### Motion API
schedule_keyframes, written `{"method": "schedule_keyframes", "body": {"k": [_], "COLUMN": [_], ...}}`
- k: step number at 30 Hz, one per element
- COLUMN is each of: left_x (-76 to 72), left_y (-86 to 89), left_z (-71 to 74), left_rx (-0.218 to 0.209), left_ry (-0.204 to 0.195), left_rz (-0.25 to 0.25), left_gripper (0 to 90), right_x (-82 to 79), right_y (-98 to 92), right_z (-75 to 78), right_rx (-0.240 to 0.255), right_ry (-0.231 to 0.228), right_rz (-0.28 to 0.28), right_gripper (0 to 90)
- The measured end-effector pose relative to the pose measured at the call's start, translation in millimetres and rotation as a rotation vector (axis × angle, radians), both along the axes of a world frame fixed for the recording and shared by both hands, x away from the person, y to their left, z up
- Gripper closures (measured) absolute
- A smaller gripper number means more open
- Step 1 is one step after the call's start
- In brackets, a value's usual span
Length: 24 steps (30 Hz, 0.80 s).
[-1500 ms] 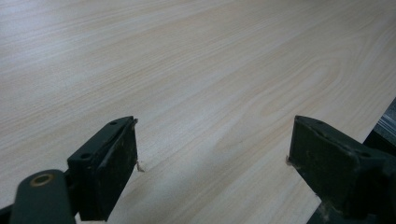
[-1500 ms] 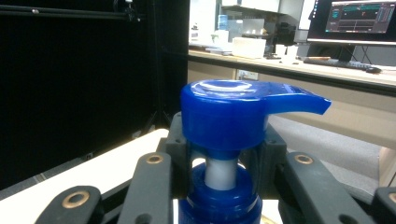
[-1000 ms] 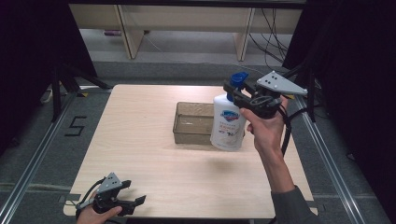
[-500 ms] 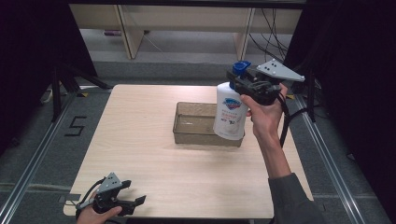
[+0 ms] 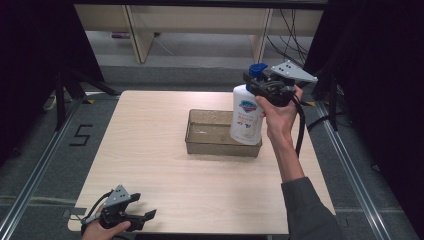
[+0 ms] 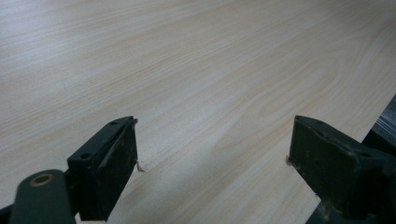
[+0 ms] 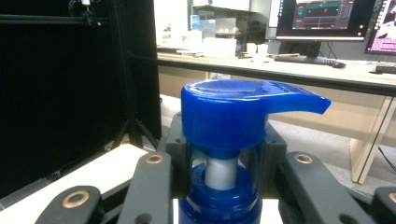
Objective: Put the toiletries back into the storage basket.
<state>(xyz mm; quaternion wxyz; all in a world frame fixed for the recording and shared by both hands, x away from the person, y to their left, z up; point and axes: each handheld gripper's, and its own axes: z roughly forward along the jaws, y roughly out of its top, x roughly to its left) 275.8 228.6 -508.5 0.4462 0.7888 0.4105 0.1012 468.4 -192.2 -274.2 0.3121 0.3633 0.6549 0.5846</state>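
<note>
- The right gripper [image 5: 261,85] is closed around the neck of a white pump soap bottle [image 5: 246,116], just under its blue pump head [image 7: 236,112]; in the right gripper view the two jaws press on both sides of the neck.
- The bottle hangs upright below this gripper, its long axis vertical, and its base is over the right end of the clear, smoky rectangular tray [image 5: 200,145]. I cannot tell if the base touches the tray's floor.
- I judge the coming move is straight down into the tray, since the bottle is already above it.
- The left gripper [image 5: 136,218] rests at the near left corner of the wooden table [image 5: 150,125], jaws spread with nothing between them, well apart from the tray. The right hand [image 5: 280,112] is clearly the nearer one.
- The high view shows the bottle against the tray; the right gripper view shows the grip on the neck; the left gripper view shows bare wood between its open jaws.
</note>
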Motion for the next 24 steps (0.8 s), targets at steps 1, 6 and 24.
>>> {"method": "schedule_keyframes", "body": {"k": [1,6,24], "left_x": [0.0,-0.1,-0.3], "left_y": [0.0,0.0,-0.1], "left_z": [0.0,0.0,0.2], "left_rx": [0.001,-0.001,0.0], "left_ry": [0.0,0.0,0.004], "left_rz": [0.0,0.0,-0.002], "left_gripper": [14.8,14.8,14.8], "right_x": [1.9,10.0,25.0], "right_y": [0.5,1.8,-4.2], "right_z": [-1.4,-9.1,-34.9], "right_rx": [0.005,0.008,0.024], "right_ry": [0.006,0.015,0.048], "right_rz": [-0.001,-0.005,-0.027], "right_gripper": [66.0,66.0,66.0]}}
